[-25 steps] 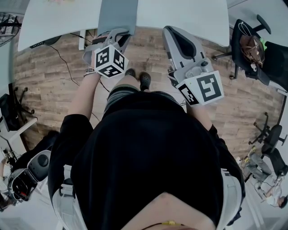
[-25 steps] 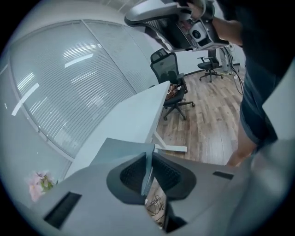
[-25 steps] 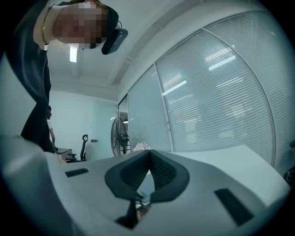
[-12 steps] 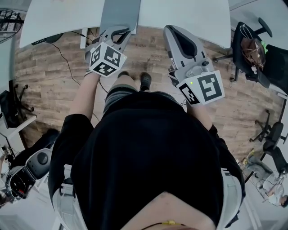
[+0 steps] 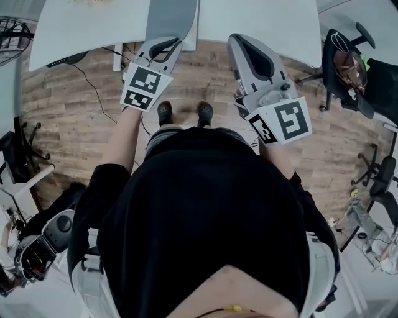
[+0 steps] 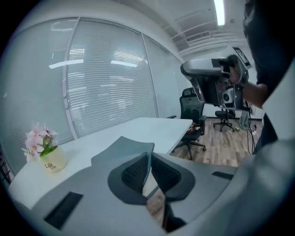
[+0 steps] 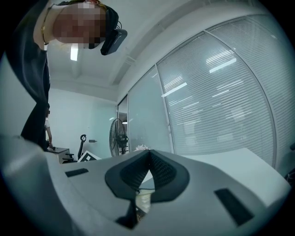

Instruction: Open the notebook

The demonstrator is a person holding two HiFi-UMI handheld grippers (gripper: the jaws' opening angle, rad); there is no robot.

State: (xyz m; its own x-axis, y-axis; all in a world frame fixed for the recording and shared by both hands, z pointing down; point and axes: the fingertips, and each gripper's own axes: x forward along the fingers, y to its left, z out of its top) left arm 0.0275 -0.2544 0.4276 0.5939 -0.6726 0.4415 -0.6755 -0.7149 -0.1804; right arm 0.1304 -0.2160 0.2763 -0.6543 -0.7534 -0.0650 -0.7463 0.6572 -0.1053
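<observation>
White tabletop (image 5: 261,25) spans the far side. On it the grey notebook (image 5: 169,17) lies straight ahead of the left claw (image 6: 149,156), its long axis running away from the person and its near short edge at the tabletop's rim. With jaws that have just been closing, the left claw pinches the cover (image 6: 120,146) at that edge. Off to the right, the right claw (image 7: 148,154) hangs with jaws together on nothing, so the lift looks like the left's job.

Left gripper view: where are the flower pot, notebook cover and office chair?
Flower pot (image 6: 52,162), left gripper view, the pot's front.
Notebook cover (image 6: 117,148), left gripper view, its grey face.
Office chair (image 6: 190,109), left gripper view, its backrest.
</observation>
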